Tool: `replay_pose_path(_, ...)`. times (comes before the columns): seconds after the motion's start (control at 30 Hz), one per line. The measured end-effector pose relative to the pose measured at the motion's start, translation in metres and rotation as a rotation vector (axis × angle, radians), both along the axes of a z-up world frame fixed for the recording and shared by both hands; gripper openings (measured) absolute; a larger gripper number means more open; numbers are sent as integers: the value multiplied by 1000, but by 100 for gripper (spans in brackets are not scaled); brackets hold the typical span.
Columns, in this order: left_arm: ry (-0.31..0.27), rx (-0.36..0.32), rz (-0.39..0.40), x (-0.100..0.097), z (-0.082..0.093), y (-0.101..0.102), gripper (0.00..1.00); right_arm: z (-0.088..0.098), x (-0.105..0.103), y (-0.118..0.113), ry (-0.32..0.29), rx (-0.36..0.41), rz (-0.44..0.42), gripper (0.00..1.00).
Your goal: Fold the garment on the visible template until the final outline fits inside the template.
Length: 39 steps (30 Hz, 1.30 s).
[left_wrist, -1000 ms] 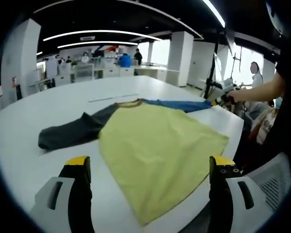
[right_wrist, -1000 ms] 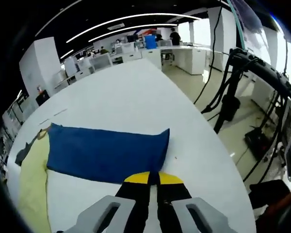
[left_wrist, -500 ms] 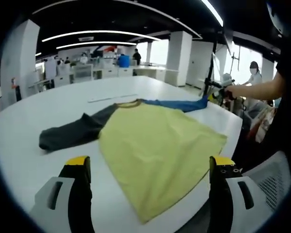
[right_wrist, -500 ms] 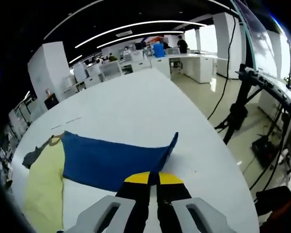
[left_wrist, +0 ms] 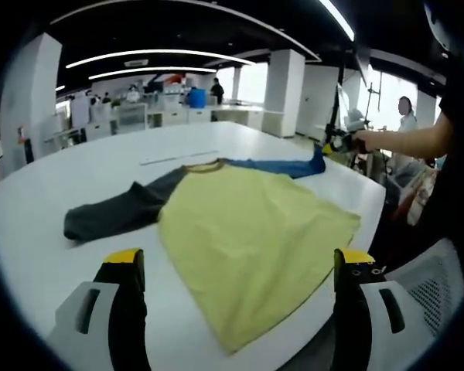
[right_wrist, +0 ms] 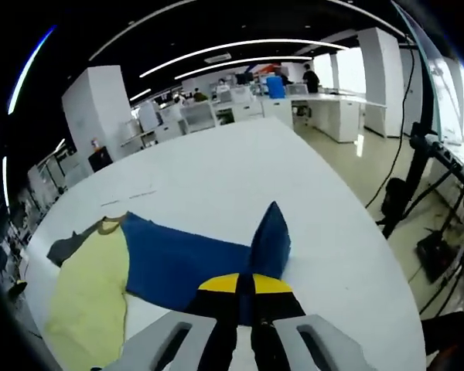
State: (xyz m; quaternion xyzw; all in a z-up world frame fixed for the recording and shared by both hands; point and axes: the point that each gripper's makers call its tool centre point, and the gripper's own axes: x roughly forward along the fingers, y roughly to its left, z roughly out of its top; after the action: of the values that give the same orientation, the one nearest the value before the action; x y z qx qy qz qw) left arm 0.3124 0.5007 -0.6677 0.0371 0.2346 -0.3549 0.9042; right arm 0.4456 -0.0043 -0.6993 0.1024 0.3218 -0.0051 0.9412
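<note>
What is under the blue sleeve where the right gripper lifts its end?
The right gripper holds the blue sleeve by its cuff, raised off the white table. The rest of the sleeve lies flat on the table. No template outline is visible; the cloth covers whatever lies beneath.

A white table (left_wrist: 77, 166) carries a yellow shirt (left_wrist: 247, 232) with dark and blue sleeves.

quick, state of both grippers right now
Left gripper: open, jaws wide apart, holding nothing.
Right gripper: shut on the blue sleeve, its end lifted off the white table.
</note>
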Motion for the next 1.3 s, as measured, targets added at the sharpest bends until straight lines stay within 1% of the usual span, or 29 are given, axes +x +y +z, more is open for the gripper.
replay_pose_path(0.13, -1, 4, -34, -1, 1, -6, 99, 1, 6, 16, -4, 4, 26, 0)
replay_pose_path(0.27, -8, -6, -40, 0, 3, -8, 99, 2, 12, 31, -11, 19, 49, 0)
replay_pose_path(0.37, -26, -1, -43, 1, 4, -9, 99, 4, 18, 42, -20, 36, 57, 0)
replay_pose_path(0.43, -43, 3, -44, 2, 5, -9, 99, 7, 17, 55, -21, 39, 70, 0)
replay_pose_path(0.47, -40, 3, -43, 2, 5, -9, 99, 9, 15, 63, -21, 41, 74, 0)
replay_pose_path(0.6, -38, 5, -46, 2, 3, -8, 99, 12, 15, 81, -23, 54, 87, 0)
replay_pose_path(0.67, -58, 10, -46, 3, 4, -8, 99, 15, 16, 88, -28, 58, 95, 0)
replay_pose_path(0.77, -49, 8, -48, 3, 3, -8, 99, 18, 19, 99, -42, 62, 107, 0)
replay_pose_path(0.83, -56, 13, -59, 2, 4, -9, 99, 18, 21, 106, -40, 58, 130, 0)
replay_pose_path(1.0, -55, -4, -64, 2, 5, -12, 99, 20, 29, 122, -51, 70, 152, 0)
replay_pose_path(1.3, -62, -9, -66, 2, 5, -13, 99, 21, 42, 151, -61, 84, 201, 0)
